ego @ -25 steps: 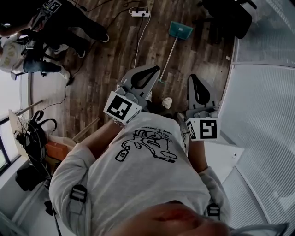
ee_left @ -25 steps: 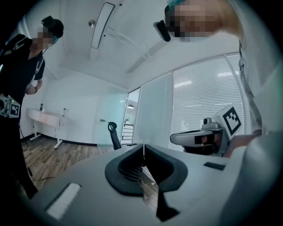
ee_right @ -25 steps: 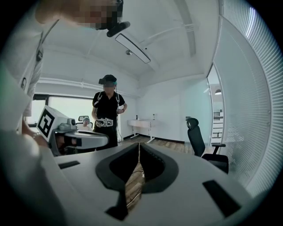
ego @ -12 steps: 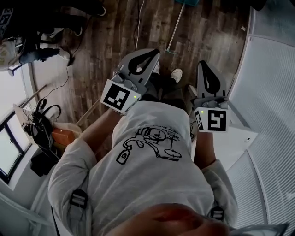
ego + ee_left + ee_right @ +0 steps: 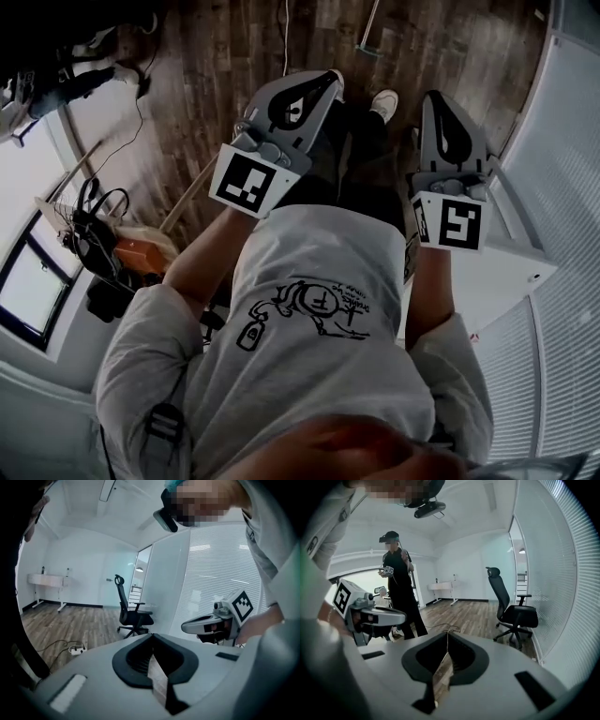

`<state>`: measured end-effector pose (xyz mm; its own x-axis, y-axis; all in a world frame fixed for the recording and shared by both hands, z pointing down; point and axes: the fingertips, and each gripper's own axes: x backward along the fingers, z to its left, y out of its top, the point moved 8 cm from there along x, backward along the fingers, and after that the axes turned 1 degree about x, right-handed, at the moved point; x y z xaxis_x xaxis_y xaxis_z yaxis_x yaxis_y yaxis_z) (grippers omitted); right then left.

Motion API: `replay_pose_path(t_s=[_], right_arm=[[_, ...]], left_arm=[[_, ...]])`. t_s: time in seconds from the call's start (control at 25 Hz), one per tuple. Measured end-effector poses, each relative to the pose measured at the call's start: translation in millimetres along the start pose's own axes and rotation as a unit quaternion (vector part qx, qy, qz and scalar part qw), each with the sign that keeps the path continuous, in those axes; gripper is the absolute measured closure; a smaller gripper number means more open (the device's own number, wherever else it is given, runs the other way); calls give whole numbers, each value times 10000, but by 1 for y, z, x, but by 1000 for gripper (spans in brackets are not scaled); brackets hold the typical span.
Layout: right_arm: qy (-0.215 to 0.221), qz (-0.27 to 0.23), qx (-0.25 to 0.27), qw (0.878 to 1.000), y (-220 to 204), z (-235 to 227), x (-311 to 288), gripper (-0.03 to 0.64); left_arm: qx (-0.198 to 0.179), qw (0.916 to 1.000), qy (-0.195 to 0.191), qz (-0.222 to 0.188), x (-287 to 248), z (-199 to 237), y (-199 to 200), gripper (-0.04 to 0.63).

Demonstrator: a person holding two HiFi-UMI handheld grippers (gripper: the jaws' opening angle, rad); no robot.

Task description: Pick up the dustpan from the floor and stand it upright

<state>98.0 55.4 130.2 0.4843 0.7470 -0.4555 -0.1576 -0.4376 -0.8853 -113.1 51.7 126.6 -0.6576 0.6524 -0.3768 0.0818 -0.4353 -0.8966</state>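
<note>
Of the dustpan, only a stretch of its thin pale handle (image 5: 371, 21) shows, lying on the wood floor at the top edge of the head view; its teal pan is out of frame. My left gripper (image 5: 328, 79) is shut and empty, held in front of my chest and pointing forward and a little down. My right gripper (image 5: 433, 97) is level with it on the right, also shut with nothing in it. Both are well short of the handle. The left gripper view shows shut jaws (image 5: 152, 635) over bare floor; the right gripper view shows the same (image 5: 447, 633).
An office chair (image 5: 513, 613) stands by the blinds on the right. A person in black (image 5: 401, 597) stands ahead on the left. A power strip (image 5: 75, 649) and its cable (image 5: 286, 33) lie on the floor. A cluttered desk (image 5: 112, 253) is at my left.
Both grippers have come down, still shut. The head view has tipped, so the dustpan's teal pan has slid out of the top edge and only its handle stays in view.
</note>
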Motion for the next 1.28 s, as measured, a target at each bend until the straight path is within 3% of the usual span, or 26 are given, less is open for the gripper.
replay_pose_path(t_s=[0.24, 0.52, 0.92, 1.28], right_arm=[[-91, 345, -202, 9992, -73, -15, -29, 611], [-89, 624, -228, 9977, -149, -22, -61, 609], [186, 941, 61, 9954, -244, -34, -108, 609], [742, 1464, 302, 9860, -364, -52, -169, 607]], left_arm=[[202, 9993, 69, 313, -29, 13, -70, 592], [250, 9974, -268, 613, -64, 24, -143, 592], [-477, 9885, -566, 1322, -114, 36, -245, 589], [-622, 9789, -920, 1715, -179, 76, -359, 588]])
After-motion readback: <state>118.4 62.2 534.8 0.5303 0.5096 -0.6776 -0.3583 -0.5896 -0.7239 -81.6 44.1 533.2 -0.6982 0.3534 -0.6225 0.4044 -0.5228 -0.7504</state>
